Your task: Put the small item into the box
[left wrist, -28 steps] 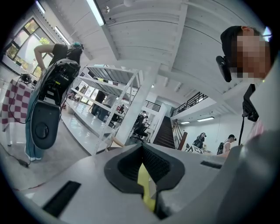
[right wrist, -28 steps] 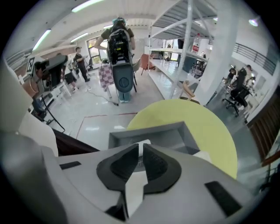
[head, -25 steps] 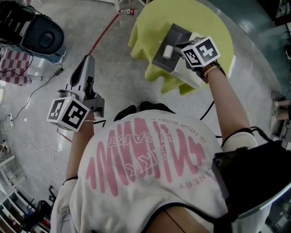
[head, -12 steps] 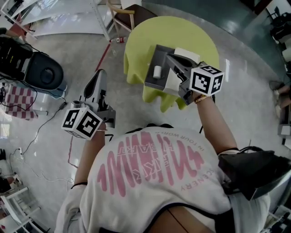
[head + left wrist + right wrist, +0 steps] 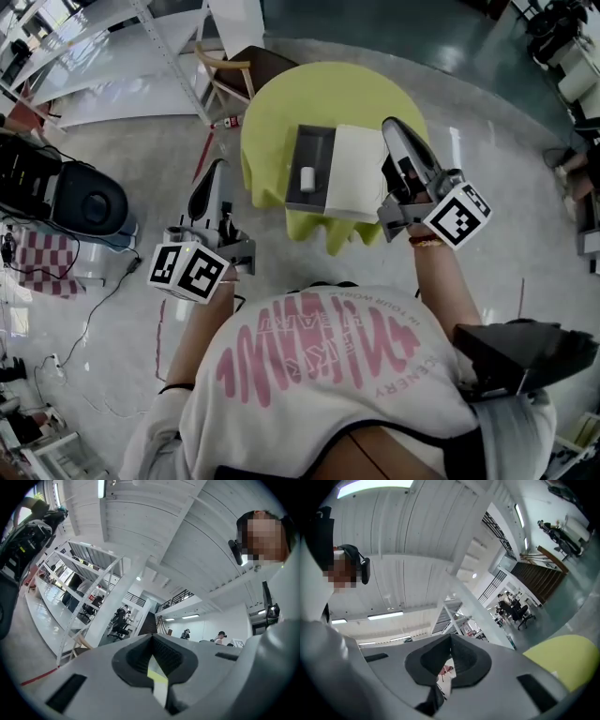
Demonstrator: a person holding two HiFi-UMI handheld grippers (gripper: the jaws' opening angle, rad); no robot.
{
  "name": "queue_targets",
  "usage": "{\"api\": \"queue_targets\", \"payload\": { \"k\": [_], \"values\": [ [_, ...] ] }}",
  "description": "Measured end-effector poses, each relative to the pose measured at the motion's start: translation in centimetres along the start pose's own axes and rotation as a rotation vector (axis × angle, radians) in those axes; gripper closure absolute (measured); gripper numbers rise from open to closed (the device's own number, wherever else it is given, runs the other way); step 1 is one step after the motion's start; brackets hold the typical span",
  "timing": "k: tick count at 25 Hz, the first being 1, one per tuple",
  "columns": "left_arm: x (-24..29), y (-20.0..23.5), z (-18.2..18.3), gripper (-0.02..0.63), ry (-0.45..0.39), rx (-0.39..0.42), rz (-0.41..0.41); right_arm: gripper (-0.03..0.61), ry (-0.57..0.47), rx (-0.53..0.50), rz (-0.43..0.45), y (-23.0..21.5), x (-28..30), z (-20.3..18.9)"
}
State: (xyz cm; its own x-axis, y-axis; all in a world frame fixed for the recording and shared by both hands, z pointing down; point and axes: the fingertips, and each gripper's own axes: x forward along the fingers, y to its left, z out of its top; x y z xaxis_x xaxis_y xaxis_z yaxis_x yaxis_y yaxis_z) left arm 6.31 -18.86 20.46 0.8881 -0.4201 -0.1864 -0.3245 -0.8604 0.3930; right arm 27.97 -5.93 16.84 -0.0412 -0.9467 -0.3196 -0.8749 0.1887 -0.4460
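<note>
Grey gripper (image 5: 394,128) (right) now off box (image 5: 309,142)

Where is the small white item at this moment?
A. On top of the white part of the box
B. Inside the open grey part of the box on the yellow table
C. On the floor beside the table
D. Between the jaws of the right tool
B: in the head view the small white item lies in the grey box on the yellow table, while the right tool is shut with nothing in it.
</note>
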Motion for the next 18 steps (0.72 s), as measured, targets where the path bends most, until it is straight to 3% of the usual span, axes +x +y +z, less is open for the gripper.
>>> {"api": "queue_targets", "payload": {
  "k": [4, 13, 18],
  "values": [
    [1.0, -1.2, 0.1, 0.606, -0.027, 0.011, -0.018, 0.572, -0.025, -0.087, -0.087, -0.8, -1.9, 2.2],
    [1.6, -3.2, -3.7, 0.606, 0.076, -0.008, -0.056, 0.572, 0.211, -0.335, -0.362, -4.2, -6.6, -1.0],
    [0.6, -2.6, -5.9, 0.606, 0.144, 0.000, 0.001, 0.572, 0.348, -0.302, -0.460, -5.8, -9.1, -4.3]
  ]
}}
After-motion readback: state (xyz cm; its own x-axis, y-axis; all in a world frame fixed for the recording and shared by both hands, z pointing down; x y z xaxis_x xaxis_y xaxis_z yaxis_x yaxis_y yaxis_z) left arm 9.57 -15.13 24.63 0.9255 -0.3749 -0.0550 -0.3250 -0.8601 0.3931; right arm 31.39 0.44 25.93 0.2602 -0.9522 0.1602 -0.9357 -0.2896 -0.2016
